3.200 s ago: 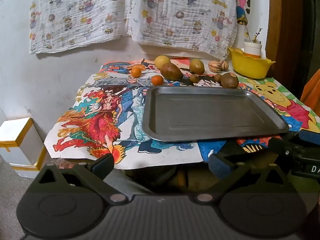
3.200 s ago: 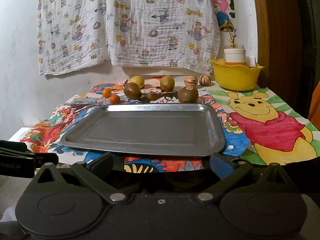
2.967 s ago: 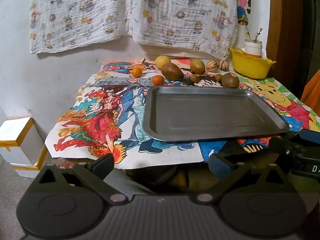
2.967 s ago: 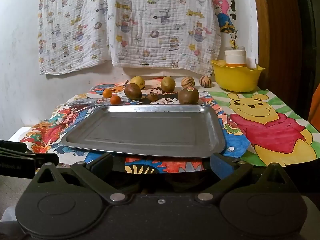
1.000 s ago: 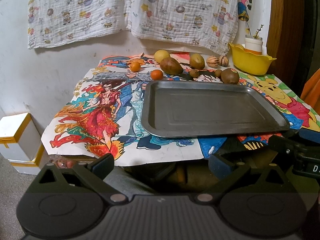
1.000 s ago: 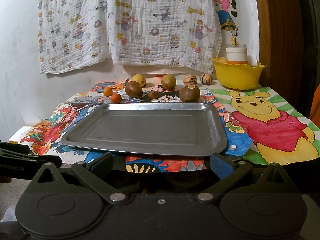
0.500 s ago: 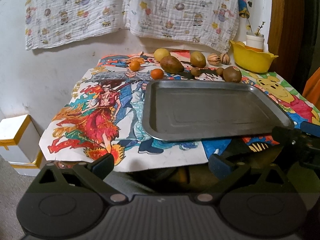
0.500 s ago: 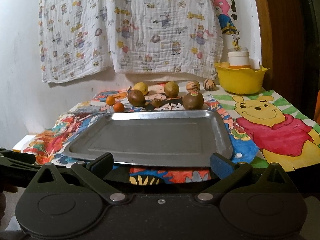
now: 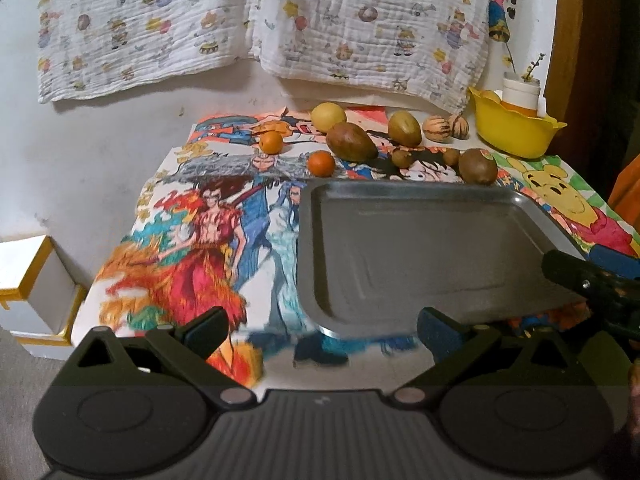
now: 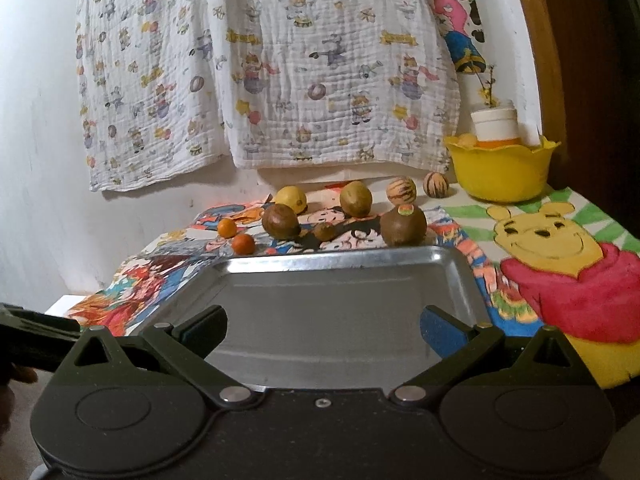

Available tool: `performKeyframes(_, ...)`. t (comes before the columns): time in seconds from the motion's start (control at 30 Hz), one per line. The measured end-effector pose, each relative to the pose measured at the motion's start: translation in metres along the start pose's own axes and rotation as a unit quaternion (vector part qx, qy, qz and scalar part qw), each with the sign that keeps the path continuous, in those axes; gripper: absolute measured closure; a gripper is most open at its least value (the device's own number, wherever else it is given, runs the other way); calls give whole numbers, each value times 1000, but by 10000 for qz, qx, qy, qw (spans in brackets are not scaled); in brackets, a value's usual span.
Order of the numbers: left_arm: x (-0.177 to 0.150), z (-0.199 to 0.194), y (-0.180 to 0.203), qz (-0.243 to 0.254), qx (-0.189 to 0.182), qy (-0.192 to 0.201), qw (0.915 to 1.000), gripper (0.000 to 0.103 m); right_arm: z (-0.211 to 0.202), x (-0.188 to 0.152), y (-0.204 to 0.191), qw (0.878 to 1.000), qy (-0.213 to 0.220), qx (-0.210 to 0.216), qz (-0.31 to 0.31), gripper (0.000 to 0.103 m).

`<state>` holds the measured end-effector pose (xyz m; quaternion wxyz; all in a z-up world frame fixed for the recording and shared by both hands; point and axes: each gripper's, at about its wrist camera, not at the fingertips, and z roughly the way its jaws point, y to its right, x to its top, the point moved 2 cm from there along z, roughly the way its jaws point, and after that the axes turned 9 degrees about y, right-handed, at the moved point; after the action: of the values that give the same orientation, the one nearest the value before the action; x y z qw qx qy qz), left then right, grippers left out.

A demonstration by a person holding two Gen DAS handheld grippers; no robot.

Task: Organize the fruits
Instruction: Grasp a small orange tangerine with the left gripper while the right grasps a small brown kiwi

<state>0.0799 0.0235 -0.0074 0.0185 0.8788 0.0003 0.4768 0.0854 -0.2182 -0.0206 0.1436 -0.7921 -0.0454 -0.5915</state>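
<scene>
beyond tray (image 10: 340,264), fruits (image 10: 403,225) lined.

Fruits (image 9: 351,141) in loose row behind empty steel tray (image 9: 420,248)

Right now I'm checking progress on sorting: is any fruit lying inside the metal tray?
No, the metal tray is bare inside; the fruits, like the stickered brown one, sit behind it.

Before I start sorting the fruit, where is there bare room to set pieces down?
The metal tray is bare across its whole floor. Left of it, the cartoon mat is free down to the near edge. On the right, the bear picture is clear. The strip behind the tray is crowded: two small oranges, brown fruits, and the yellow bowl in the corner.
</scene>
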Motion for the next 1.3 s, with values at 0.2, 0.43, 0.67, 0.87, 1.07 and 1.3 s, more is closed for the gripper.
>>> performKeyframes(0.2, 34, 29, -15, 99, 12, 89, 9999, 1, 32, 13, 2, 9995, -38, -97, -299, 0)
performKeyframes(0.43, 66, 72, -23, 38, -167, 79, 9998, 1, 70, 25, 8, 9976, -253, -120, -628, 0)
performKeyframes(0.67, 87, 117, -26, 140, -220, 4, 9997, 1, 112, 46, 7, 9922, -509, 252, -1113, 0)
performKeyframes(0.87, 99, 153, -26, 212, -339, -44, 9992, 1, 161, 68, 0, 9838, -763, 601, -1507, 1)
performKeyframes(1.07, 107, 185, -25, 272, -482, -36, 9985, 1, 215, 72, -8, 9740, -1043, 785, -1853, 3)
performKeyframes(1.3, 110, 204, -23, 343, -700, -50, 9969, 7, 259, 60, -9, 9672, -1396, 867, -1937, 17)
